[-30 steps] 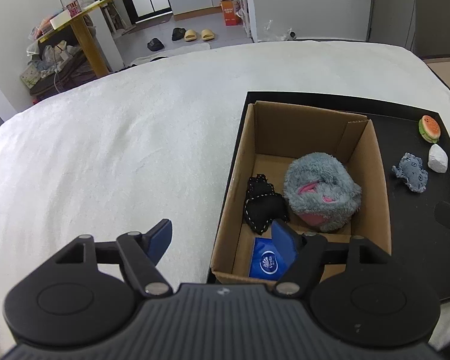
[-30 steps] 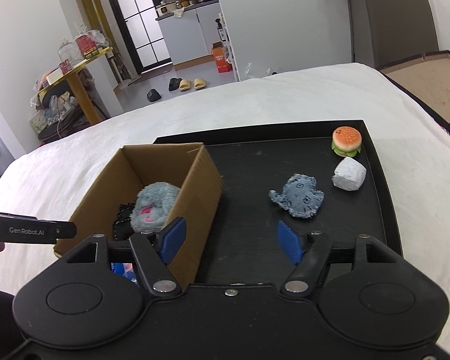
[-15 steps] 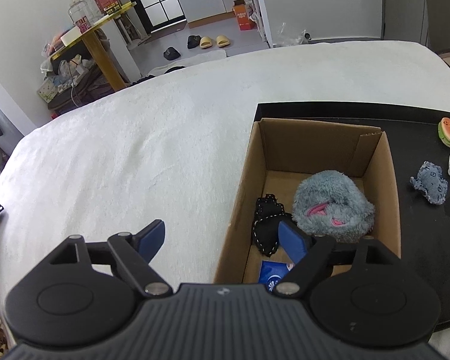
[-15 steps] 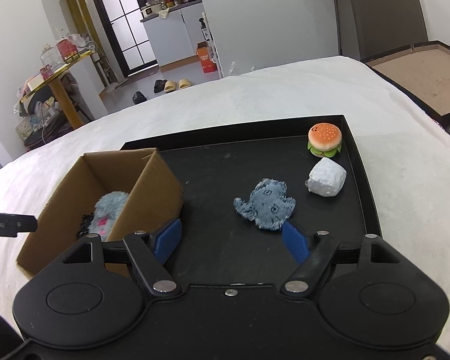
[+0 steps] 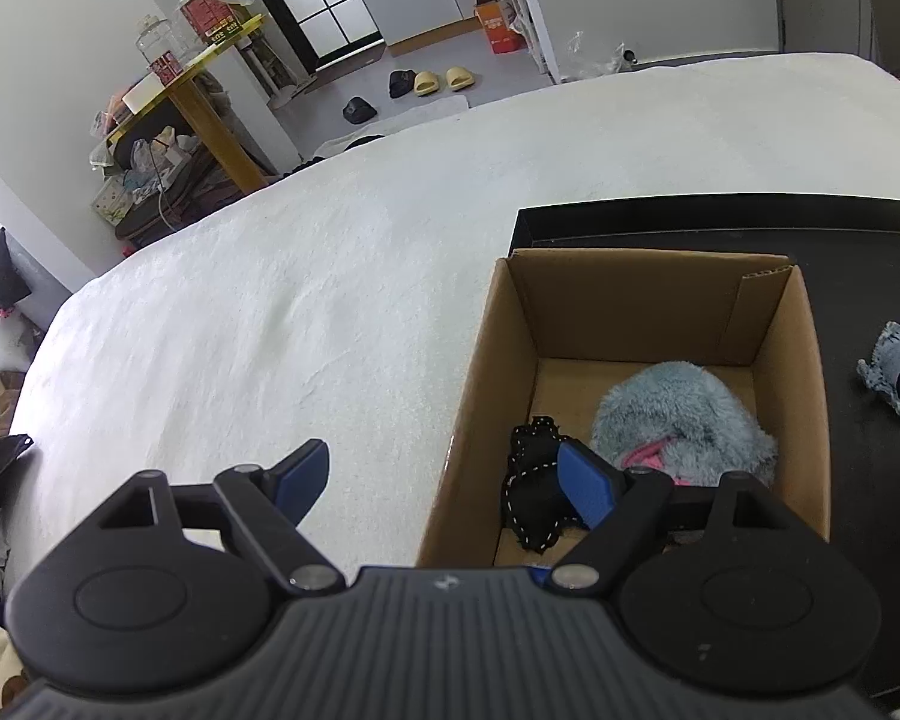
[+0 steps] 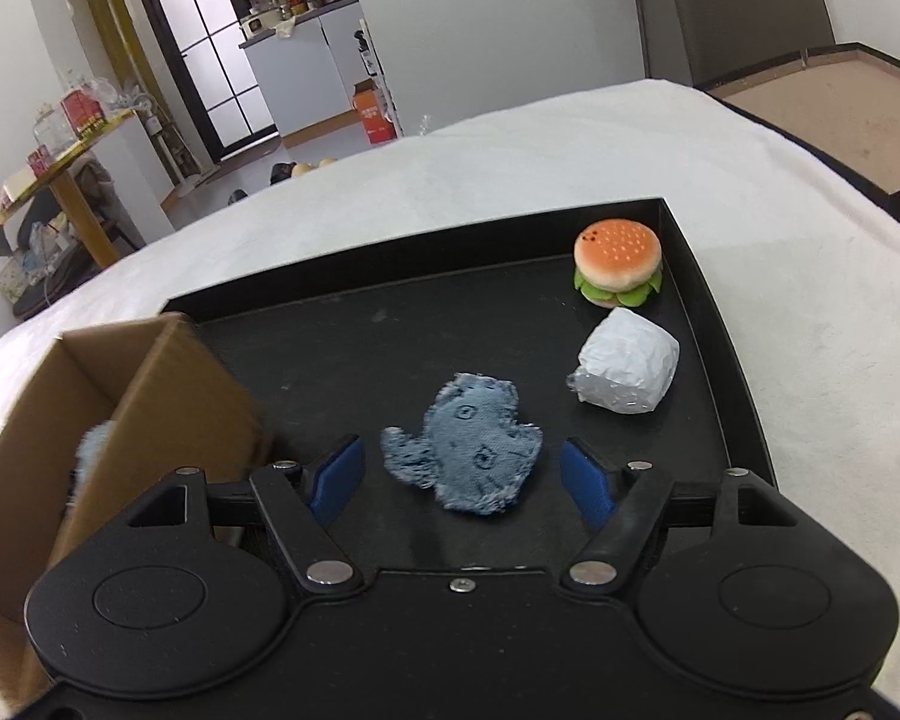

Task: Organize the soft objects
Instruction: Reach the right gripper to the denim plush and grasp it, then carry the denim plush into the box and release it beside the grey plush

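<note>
Right gripper (image 6: 459, 474), jaws wide, straddled the blue denim plush (image 6: 465, 444) on the tray (image 6: 720, 324); next: close, carry to cardboard box (image 5: 810, 360). Left gripper (image 5: 450, 483) wide, idle.

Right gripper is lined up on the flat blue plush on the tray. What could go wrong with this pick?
The blue plush lies flat on the black tray, so the open right gripper may scrape the tray or pinch only fuzz and drop it. The cardboard box stands close to its left finger and could get nudged. The left gripper, open, hangs over the box's near wall and may block the drop.
</note>
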### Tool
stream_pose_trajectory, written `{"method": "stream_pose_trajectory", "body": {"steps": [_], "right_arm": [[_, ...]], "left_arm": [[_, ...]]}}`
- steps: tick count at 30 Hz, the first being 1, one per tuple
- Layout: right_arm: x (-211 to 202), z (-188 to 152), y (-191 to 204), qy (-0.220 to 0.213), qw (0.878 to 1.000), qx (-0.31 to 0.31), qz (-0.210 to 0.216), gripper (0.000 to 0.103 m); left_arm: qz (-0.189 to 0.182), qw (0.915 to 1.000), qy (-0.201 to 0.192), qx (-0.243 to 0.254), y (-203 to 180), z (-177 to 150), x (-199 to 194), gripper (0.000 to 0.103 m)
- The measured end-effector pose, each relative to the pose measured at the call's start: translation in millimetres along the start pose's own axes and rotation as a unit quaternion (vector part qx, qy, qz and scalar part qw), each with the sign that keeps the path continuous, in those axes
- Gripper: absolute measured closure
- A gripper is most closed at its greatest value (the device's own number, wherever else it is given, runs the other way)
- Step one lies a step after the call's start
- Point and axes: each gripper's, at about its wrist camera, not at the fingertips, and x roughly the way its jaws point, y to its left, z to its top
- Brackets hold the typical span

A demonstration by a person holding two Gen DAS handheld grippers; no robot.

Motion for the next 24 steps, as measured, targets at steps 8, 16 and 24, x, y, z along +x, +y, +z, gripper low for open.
{"method": "stream_pose_trajectory", "body": {"steps": [8, 16, 24], "right_arm": [[22.5, -2.2, -11.9, 0.008, 1.000, 0.016, -0.002, 0.037], [19.1, -10.9, -0.8, -0.003, 0.998, -0.054, -0.017, 0.077], [-3.6, -15.1, -11.2, 0.008, 0.999, -0.034, -0.015, 0.085]], "left_arm": [[0.012, 0.9998, 0.008, 0.014, -12.7, 3.3, 7.6, 0.021], [0.015, 0.9997, 0.014, 0.016, -16.1, 2.2, 6.4, 0.021], [0.003, 0.9999, 0.016, 0.005, -8.8, -6.7, -4.7, 0.021]]}}
